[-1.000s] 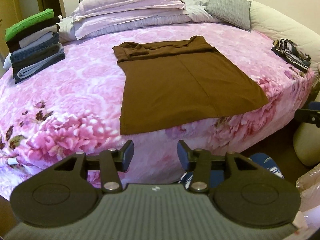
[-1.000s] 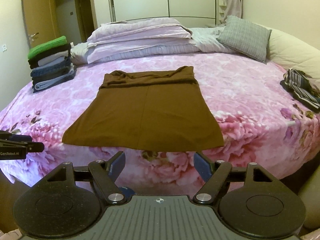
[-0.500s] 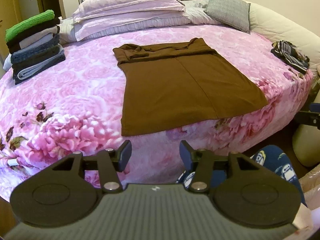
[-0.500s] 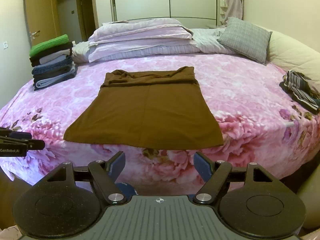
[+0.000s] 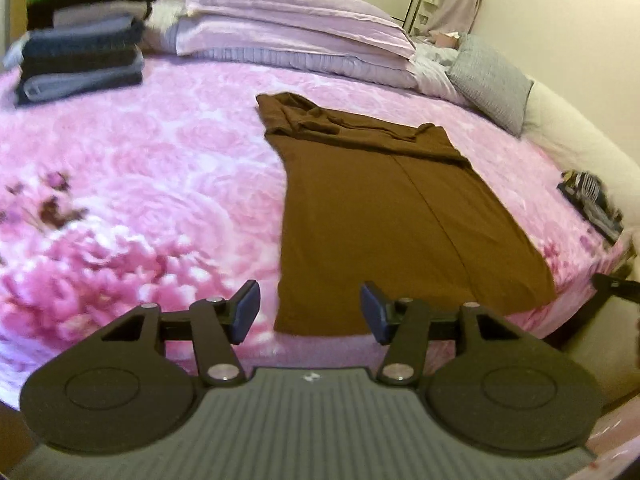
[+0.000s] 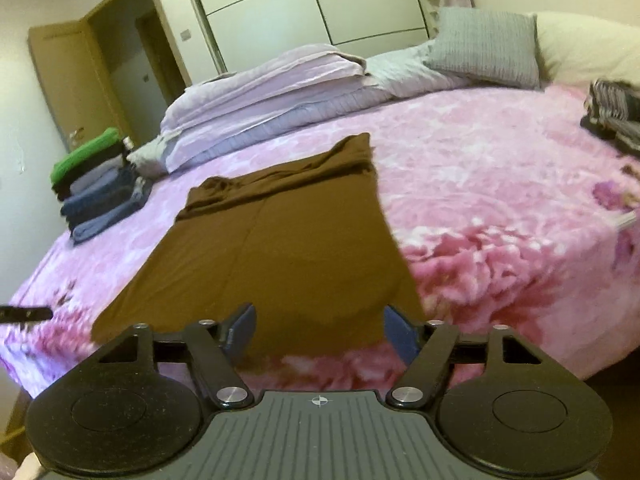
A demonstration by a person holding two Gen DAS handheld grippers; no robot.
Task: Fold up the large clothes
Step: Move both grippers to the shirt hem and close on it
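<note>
**Two grippers poised at the hem of a brown garment on a floral bed**

The left gripper (image 5: 310, 312), a black two-finger tool with blue pads, hangs over the near left corner of a flat brown knit garment (image 5: 384, 216), its jaws apart and gripping nothing; the corner of the cloth shows in the gap between the pads without touching them. The right gripper (image 6: 320, 330), of the same make, sits over the near right corner of the brown garment (image 6: 280, 248). Its jaws have just been closing a little yet stand wide, and the cloth's hem lies in the gap between them, not pinched by either pad.

The garment lies spread on a round bed covered by a pink rose-print blanket (image 5: 140, 184), its hem close to the near edge and its rumpled, folded-over top end toward the pillows. At the far left of the bed stands a stack of folded clothes topped by a green towel (image 6: 96, 184). Folded lilac bedding (image 5: 292, 28) lies along the far side, with a grey checked cushion (image 6: 486, 46) beside it. A crumpled striped garment (image 6: 612, 114) lies near the bed's right edge, well apart from the brown one. Both views are somewhat blurred.
</note>
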